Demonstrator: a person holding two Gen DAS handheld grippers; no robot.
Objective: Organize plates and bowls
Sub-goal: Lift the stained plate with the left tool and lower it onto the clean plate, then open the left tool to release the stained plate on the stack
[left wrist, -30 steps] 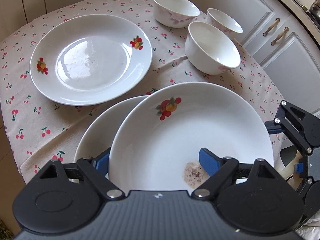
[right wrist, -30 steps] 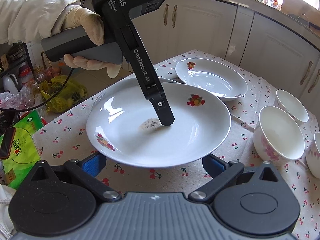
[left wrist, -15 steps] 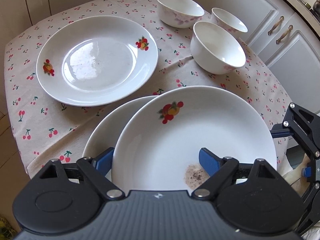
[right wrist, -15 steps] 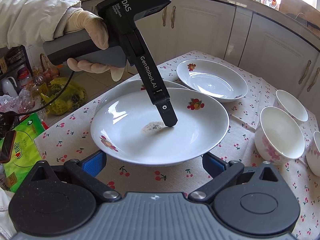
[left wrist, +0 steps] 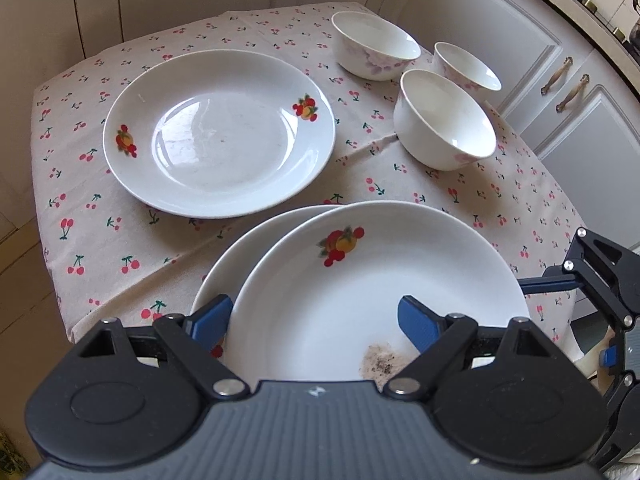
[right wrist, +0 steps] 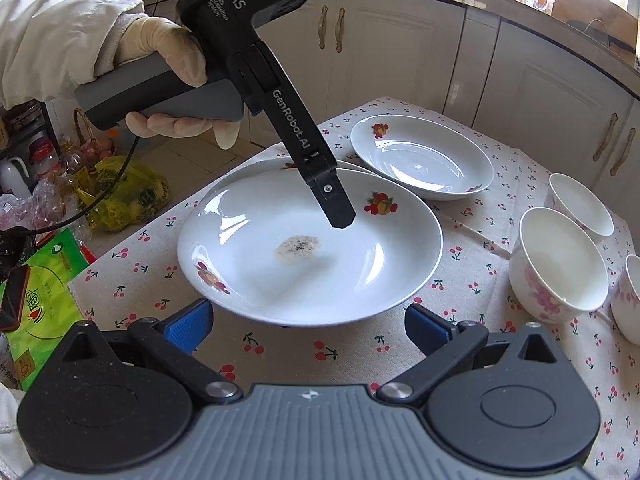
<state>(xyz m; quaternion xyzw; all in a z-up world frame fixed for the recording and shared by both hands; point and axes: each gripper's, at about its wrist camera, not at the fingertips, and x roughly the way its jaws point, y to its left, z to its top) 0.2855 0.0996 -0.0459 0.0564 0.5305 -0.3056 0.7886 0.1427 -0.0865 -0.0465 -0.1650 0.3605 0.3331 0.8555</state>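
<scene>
A white fruit-print plate with a dirty smear [left wrist: 360,288] [right wrist: 312,244] lies on top of a second plate [left wrist: 256,248] [right wrist: 276,164] at the near table edge. My left gripper [left wrist: 316,320] [right wrist: 340,216] is open and lifted above the top plate, with nothing held. My right gripper [right wrist: 308,324] [left wrist: 552,280] is open and empty, just off the plate's rim. A third plate [left wrist: 218,132] [right wrist: 422,158] lies apart further back. Three white bowls, one of them [left wrist: 444,120] [right wrist: 560,264] nearest, stand together on the right.
The small table has a cherry-print cloth [left wrist: 100,232] [right wrist: 472,332]. White cabinets [right wrist: 400,52] [left wrist: 592,80] stand close behind and beside it. Bags and clutter [right wrist: 124,196] lie on the floor on one side.
The left gripper has risen and pulled back from the top plate, which now rests lower on the plate beneath. The right gripper has barely moved.
</scene>
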